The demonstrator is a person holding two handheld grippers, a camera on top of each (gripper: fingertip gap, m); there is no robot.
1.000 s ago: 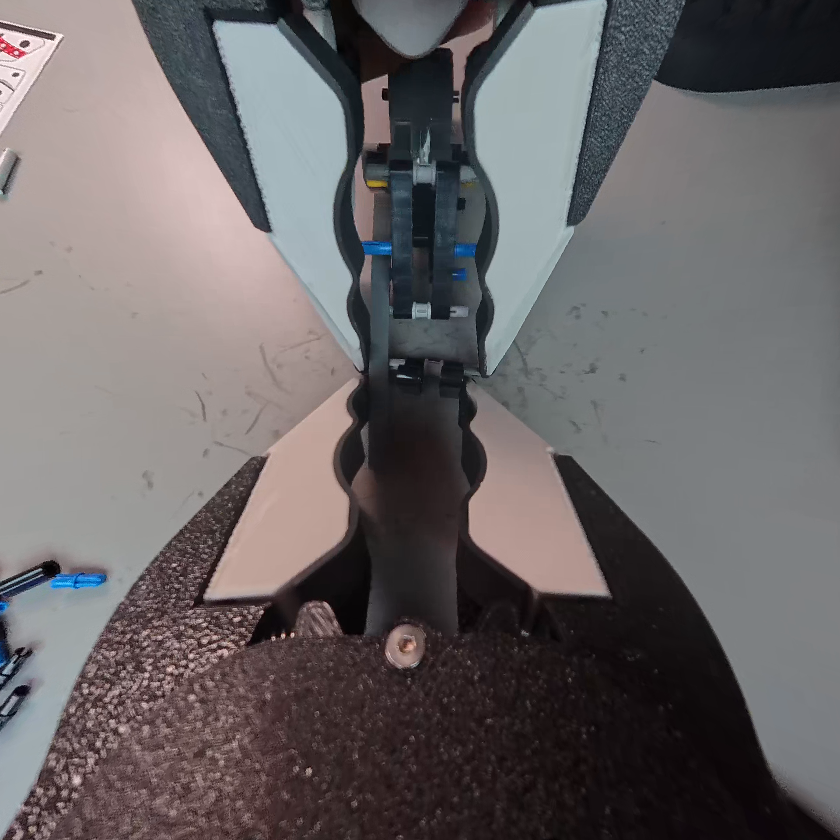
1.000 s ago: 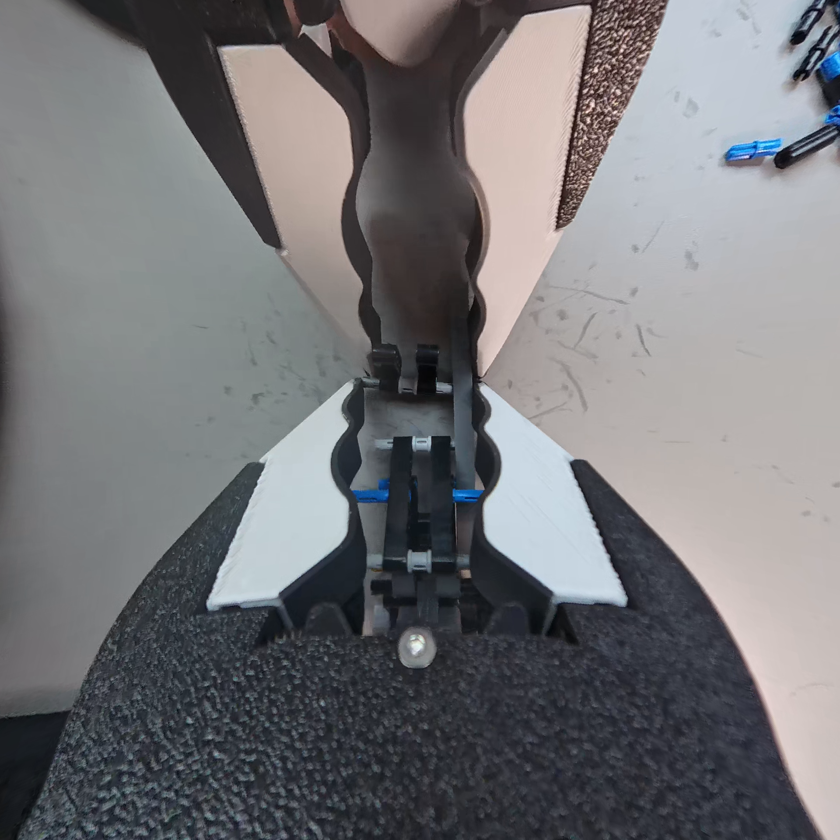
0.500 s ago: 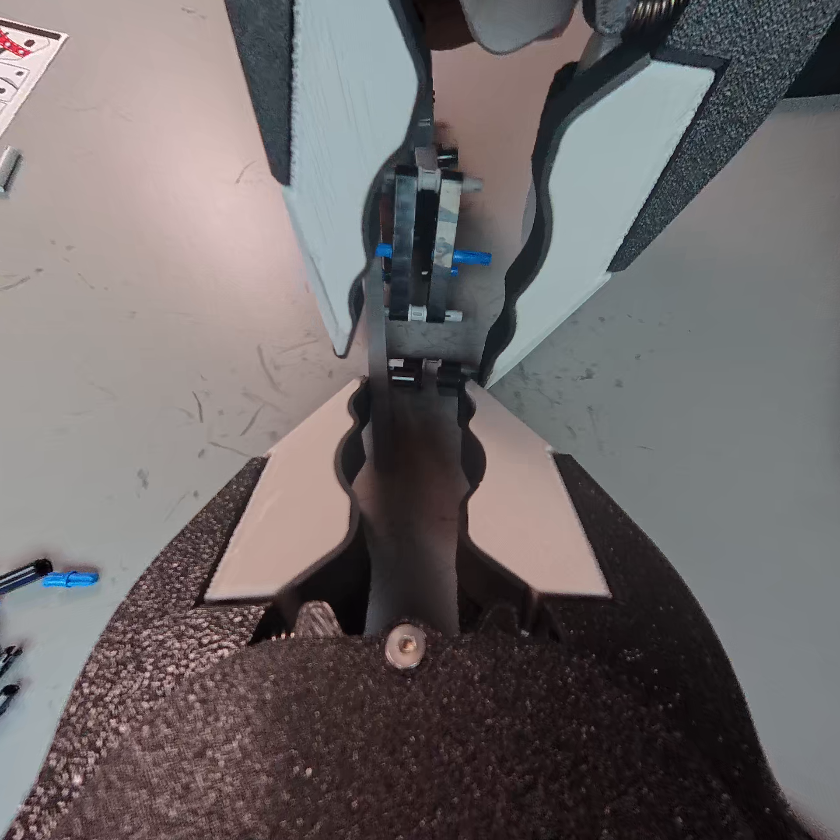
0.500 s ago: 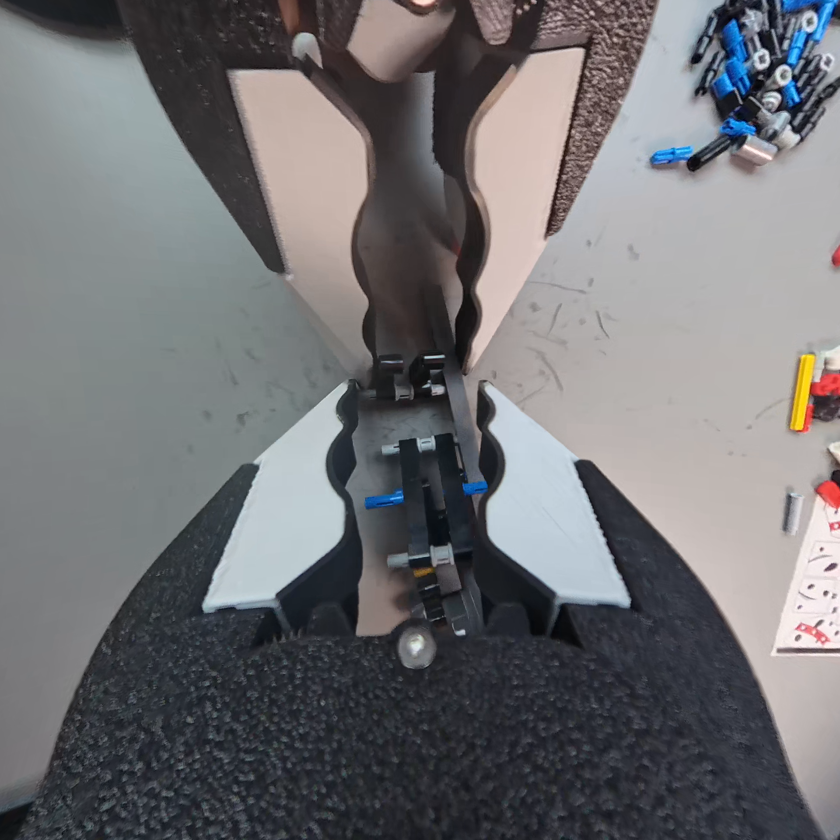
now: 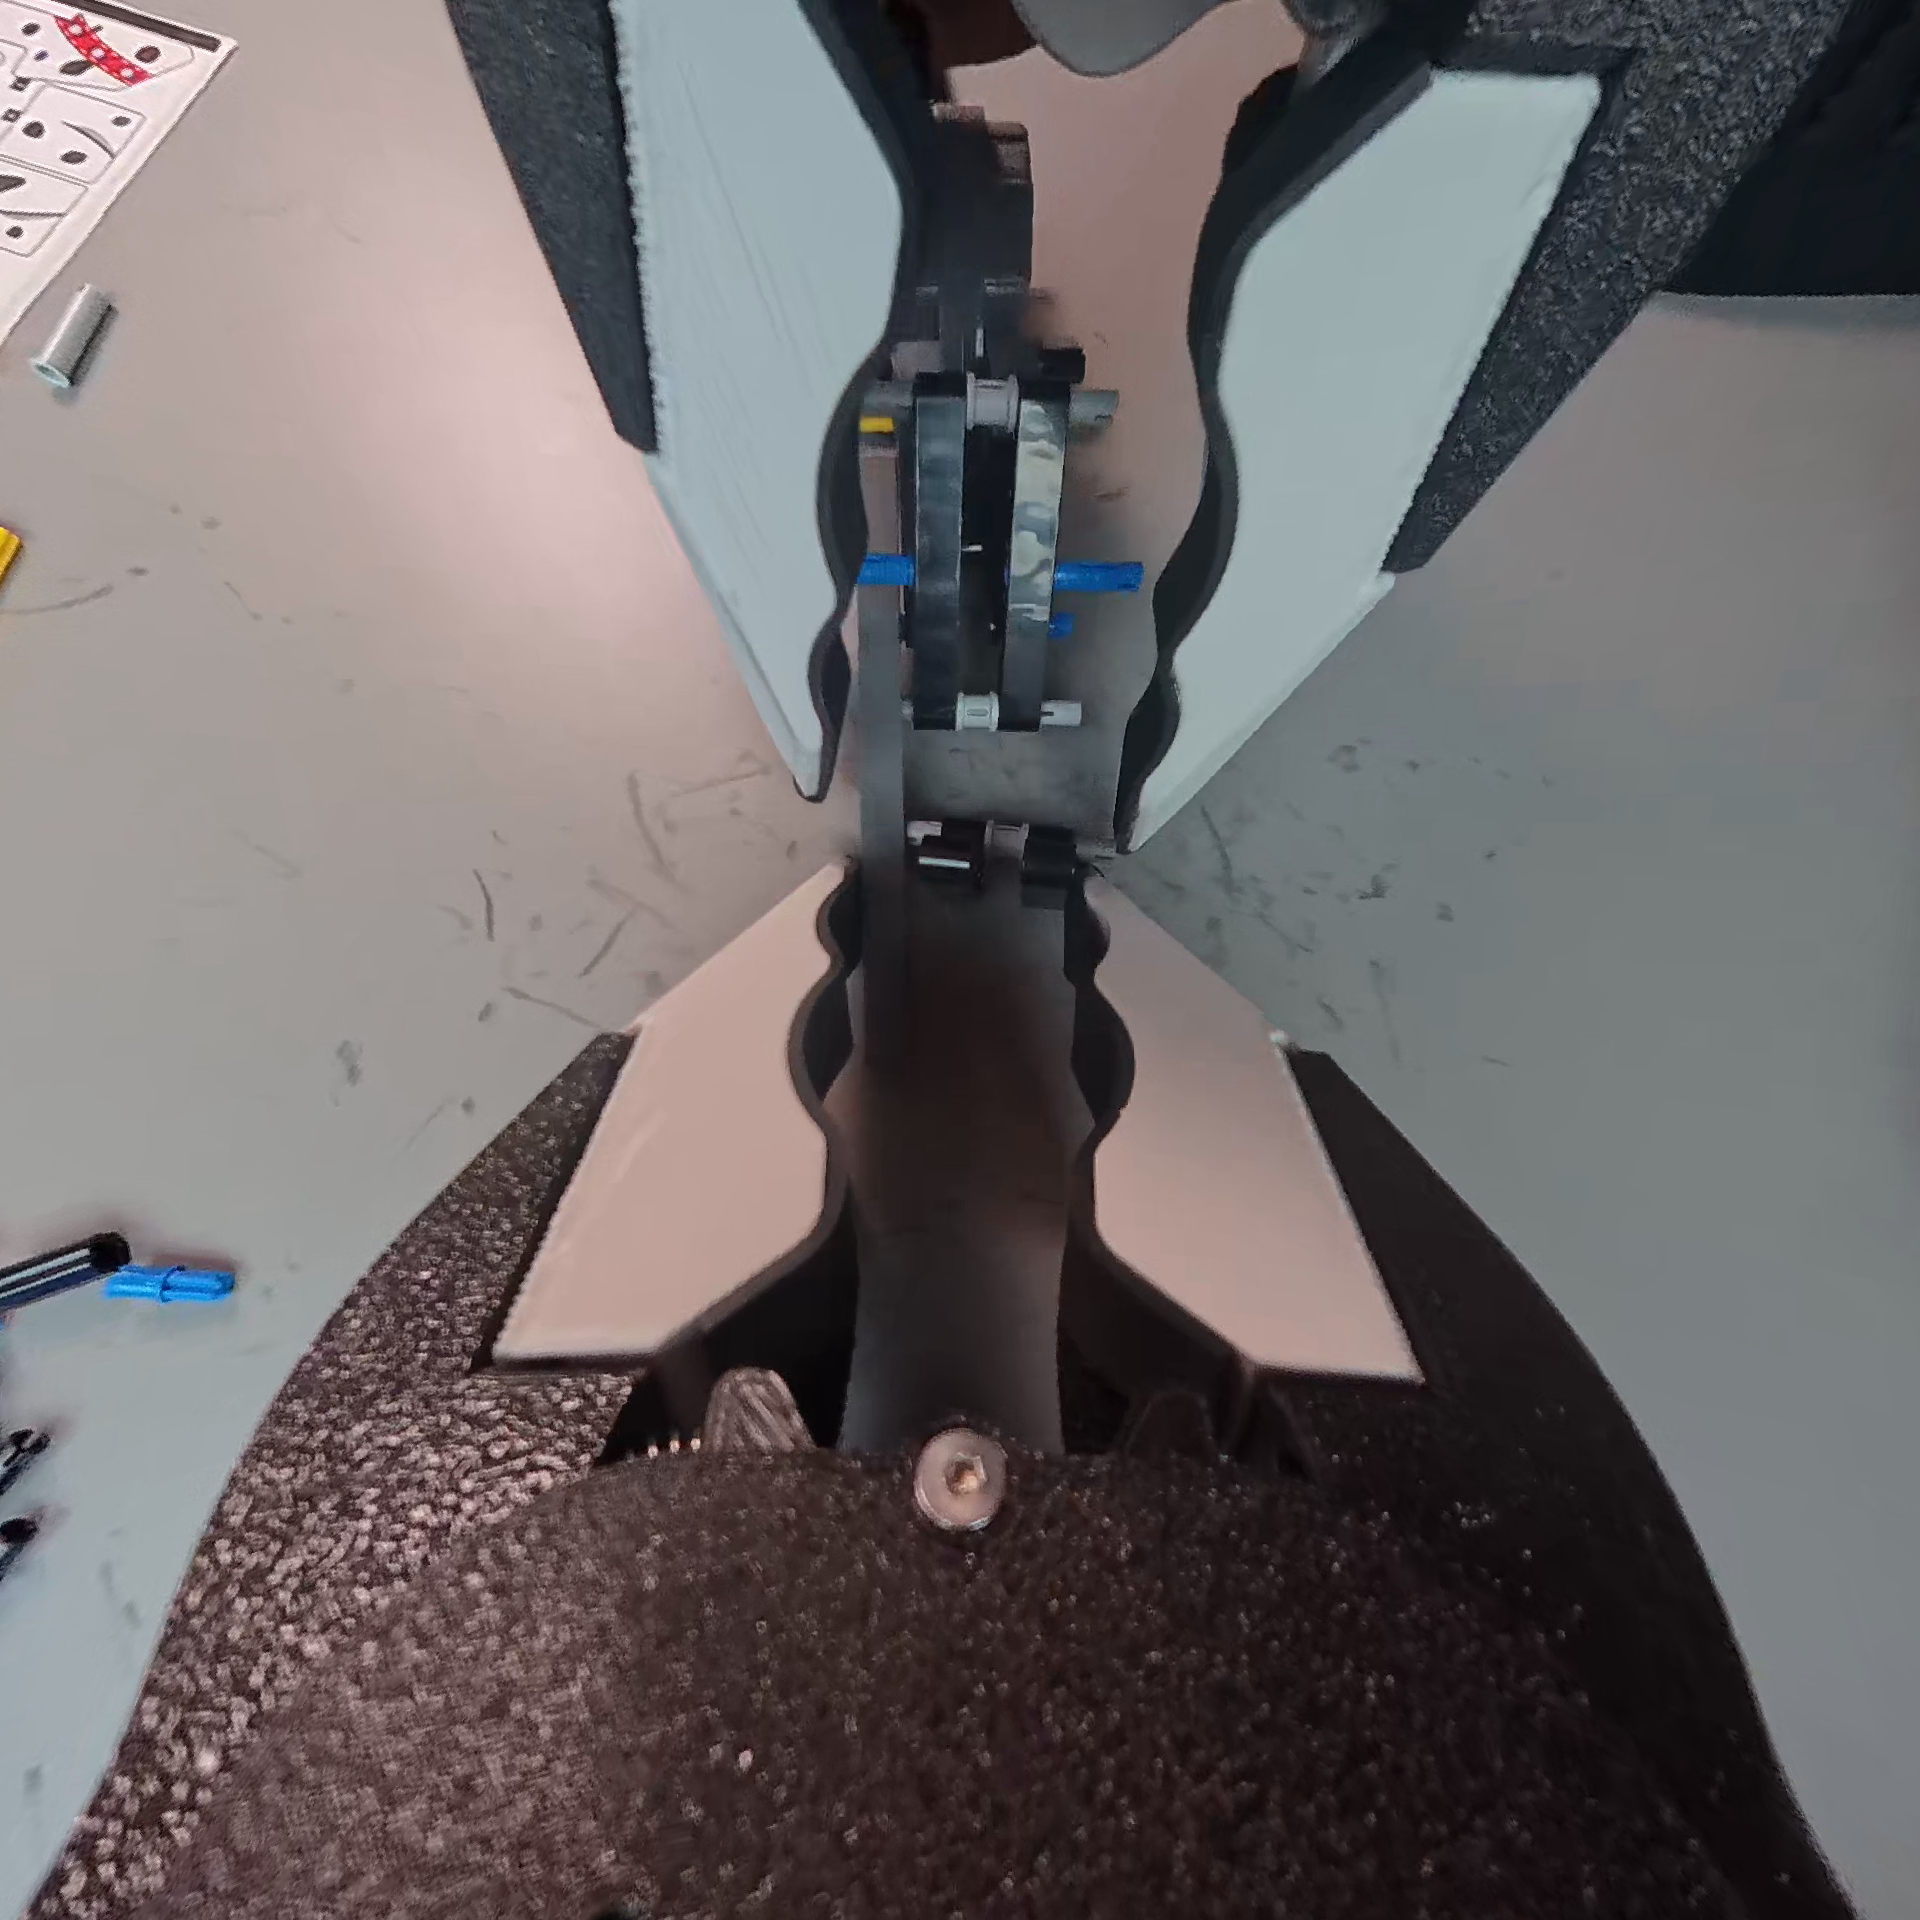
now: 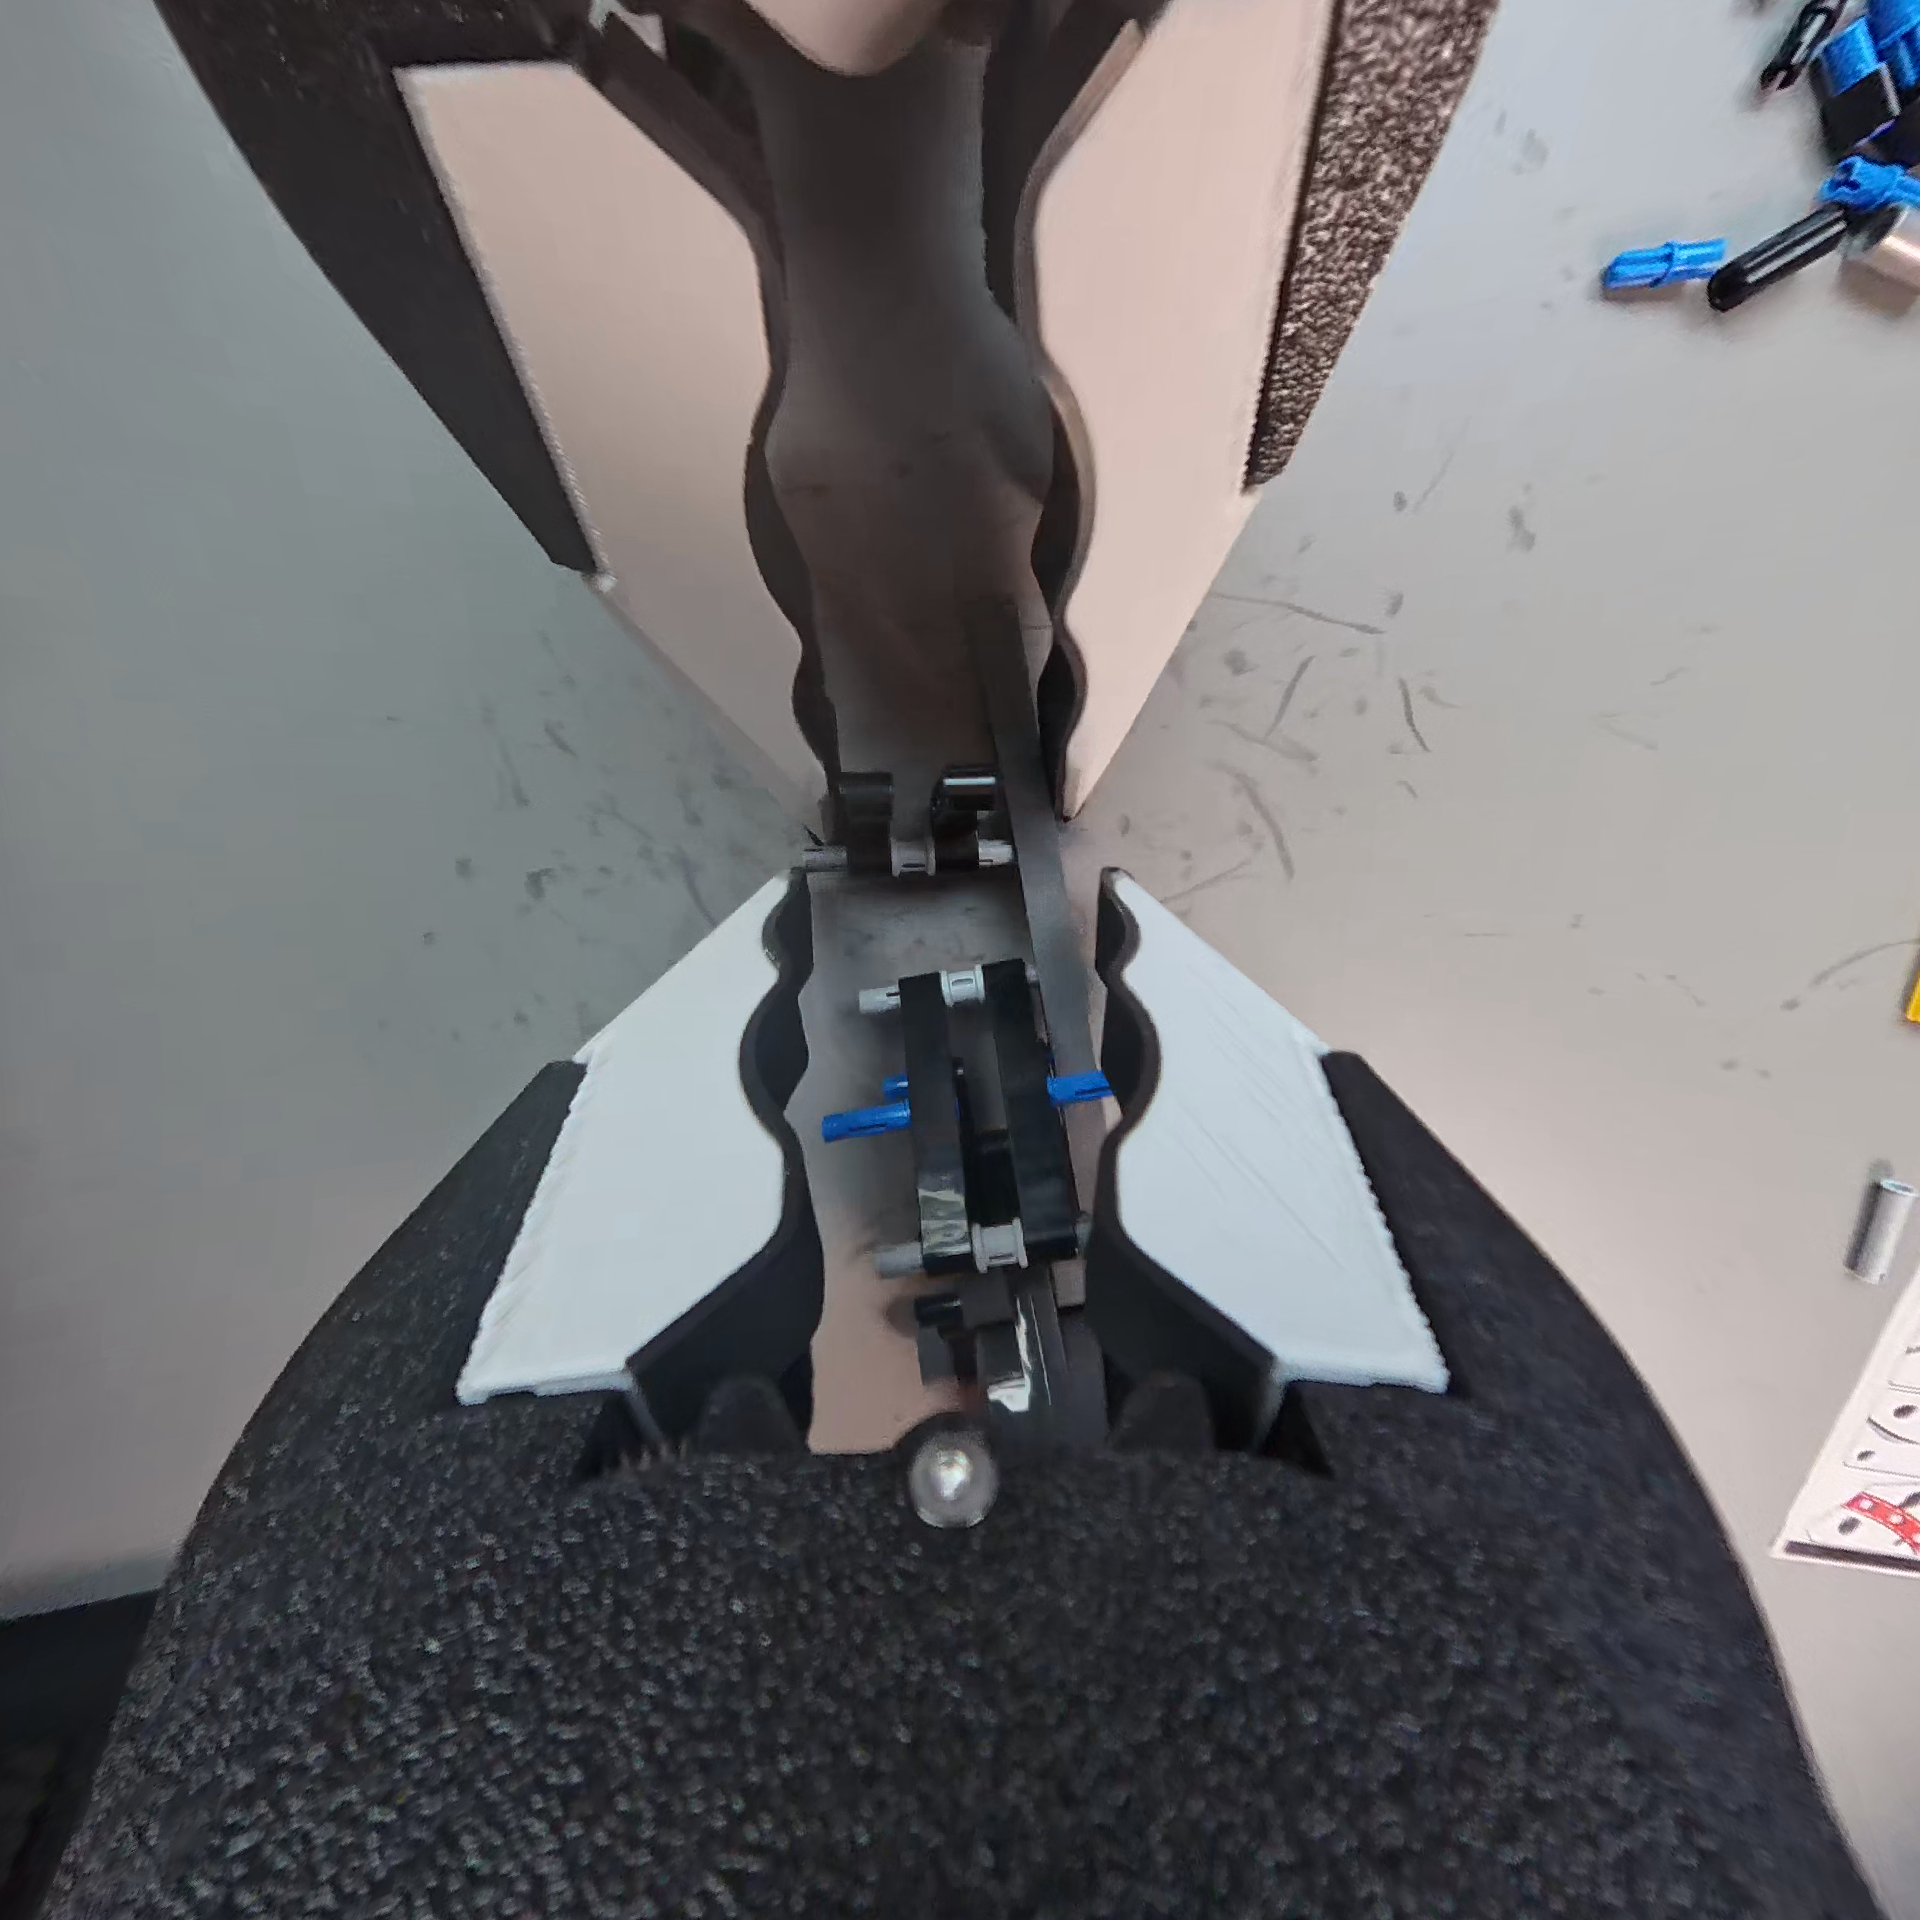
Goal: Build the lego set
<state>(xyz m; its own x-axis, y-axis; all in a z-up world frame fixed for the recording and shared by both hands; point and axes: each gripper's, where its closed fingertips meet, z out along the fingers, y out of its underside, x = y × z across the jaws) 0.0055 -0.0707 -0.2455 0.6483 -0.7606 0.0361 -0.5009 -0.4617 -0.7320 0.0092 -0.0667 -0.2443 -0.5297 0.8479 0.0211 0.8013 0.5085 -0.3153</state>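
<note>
Left wrist view has the grey table (image 5: 312, 727) under everything, with the two grippers nose to nose above it. The left gripper (image 5: 961, 873) is clamped on the near end of a black lego assembly (image 5: 982, 561); the right gripper (image 6: 951, 894) stands apart around its far end, gripping nothing. Judging by this, only a small sub-assembly of beams with blue pins (image 6: 864, 1120) is joined. A pile of loose pieces (image 6: 1860, 62), a grey sleeve (image 6: 1881, 1236) and the instruction sheet (image 5: 73, 135) suggest most of the build remains.
</note>
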